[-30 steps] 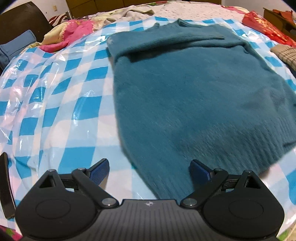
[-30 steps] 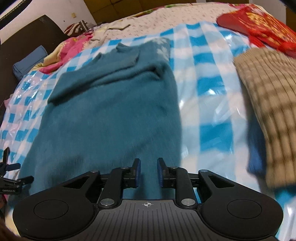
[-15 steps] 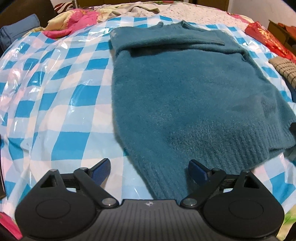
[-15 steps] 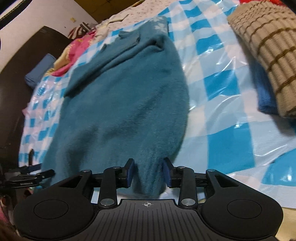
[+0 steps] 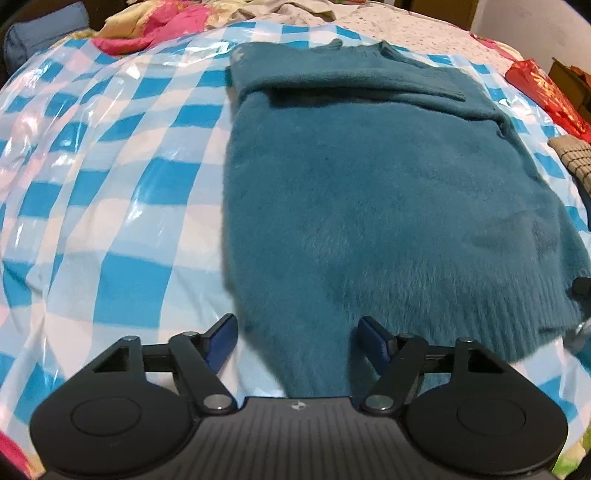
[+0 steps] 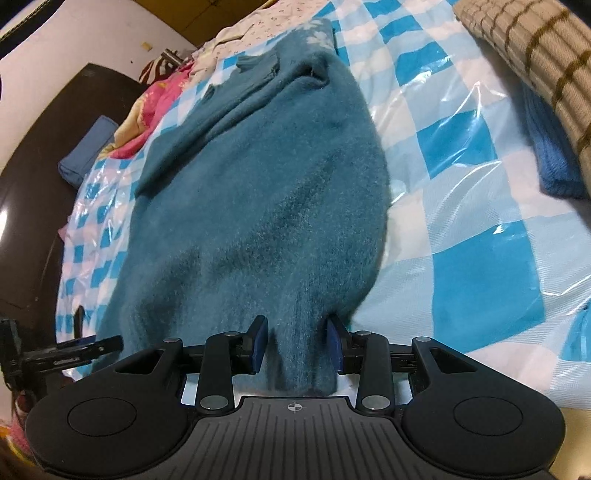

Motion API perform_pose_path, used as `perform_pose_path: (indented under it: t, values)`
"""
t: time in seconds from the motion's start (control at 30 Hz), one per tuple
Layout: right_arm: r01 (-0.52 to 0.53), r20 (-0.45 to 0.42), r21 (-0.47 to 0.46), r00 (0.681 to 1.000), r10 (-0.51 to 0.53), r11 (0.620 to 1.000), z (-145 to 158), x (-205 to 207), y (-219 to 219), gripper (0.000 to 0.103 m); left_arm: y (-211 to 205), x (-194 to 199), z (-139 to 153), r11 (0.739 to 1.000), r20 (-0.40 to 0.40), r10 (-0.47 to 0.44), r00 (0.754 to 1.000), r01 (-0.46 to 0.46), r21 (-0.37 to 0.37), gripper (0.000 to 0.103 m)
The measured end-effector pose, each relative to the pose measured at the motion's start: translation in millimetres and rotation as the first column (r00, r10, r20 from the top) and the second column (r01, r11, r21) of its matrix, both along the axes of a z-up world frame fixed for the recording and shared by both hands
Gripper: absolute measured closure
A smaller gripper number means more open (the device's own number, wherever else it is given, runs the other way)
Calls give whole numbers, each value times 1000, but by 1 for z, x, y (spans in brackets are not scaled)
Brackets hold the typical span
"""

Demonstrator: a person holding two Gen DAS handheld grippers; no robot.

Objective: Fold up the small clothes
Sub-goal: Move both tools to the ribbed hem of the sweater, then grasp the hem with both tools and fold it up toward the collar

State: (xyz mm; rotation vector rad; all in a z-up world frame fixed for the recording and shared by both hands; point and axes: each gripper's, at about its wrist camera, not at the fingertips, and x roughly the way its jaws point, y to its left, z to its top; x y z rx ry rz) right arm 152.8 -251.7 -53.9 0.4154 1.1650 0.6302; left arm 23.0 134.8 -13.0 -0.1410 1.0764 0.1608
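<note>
A fuzzy teal sweater [image 5: 369, 206] lies flat on the blue-and-white checked plastic cover [image 5: 110, 206], with a sleeve folded across its top. My left gripper [image 5: 297, 339] is at the sweater's near left hem corner. Its jaws are closing with the hem between them, and the pads stand apart from the knit. In the right wrist view the same sweater [image 6: 266, 206] runs away from my right gripper [image 6: 297, 345], which straddles a bunched bit of the near right hem. A small gap shows at its left pad.
A tan striped knit [image 6: 535, 62] over a blue cloth [image 6: 550, 162] lies to the right. Pink and floral bedding [image 5: 147, 26] is heaped at the far left, and a red bag [image 5: 543, 88] sits at the far right. A dark headboard [image 6: 48, 177] borders the bed.
The left jaws have narrowed around the hem corner. The right gripper has dropped low to the sweater, rolled, and its jaws have widened with the hem now between them.
</note>
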Motion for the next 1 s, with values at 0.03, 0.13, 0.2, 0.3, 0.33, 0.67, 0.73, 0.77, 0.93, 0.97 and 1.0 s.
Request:
perform_pose_path:
  t: [0.03,0.13,0.2,0.3,0.33,0.67,0.73,0.77,0.93,0.97,1.0]
  values:
    - [9,-1,7,1000,-9,1000,0,0,0,69,-3,3,0,1000,-4,-7,1000,7,8,37]
    - [33,-9,26,999,-33,999,1,-3,-6,86,-6,1,3,1000,-3,-22,1000,22,19,59]
    - [65,-28,85,998,-63,994,3,-6,-15,89,-2,-4,7,1000,4,-10,1000,10,-18,73]
    - [115,-47,195,993,-107,974,11,-10,-30,91,13,-14,14,984,53,36,998,-27,-177,82]
    - [134,-55,239,991,-124,962,14,-11,-35,91,17,-17,17,974,77,55,996,-37,-223,82]
    - [211,-31,354,976,-214,911,39,-22,-58,93,32,-29,20,934,95,134,986,-94,-346,82]
    - [228,-64,321,974,-220,919,30,-21,-55,93,33,-29,11,932,62,138,988,-109,-345,82]
    - [236,-74,309,972,-224,921,27,-21,-55,93,33,-29,8,929,56,141,988,-113,-352,82]
    - [230,-79,356,973,-216,905,36,-14,-51,93,40,-21,16,895,104,142,984,-83,-439,82]
    - [226,-77,374,974,-213,899,40,-10,-48,93,44,-16,19,882,121,150,981,-78,-464,82]
    - [224,-79,399,974,-210,889,45,-4,-44,93,47,-11,22,868,135,162,977,-76,-491,82]
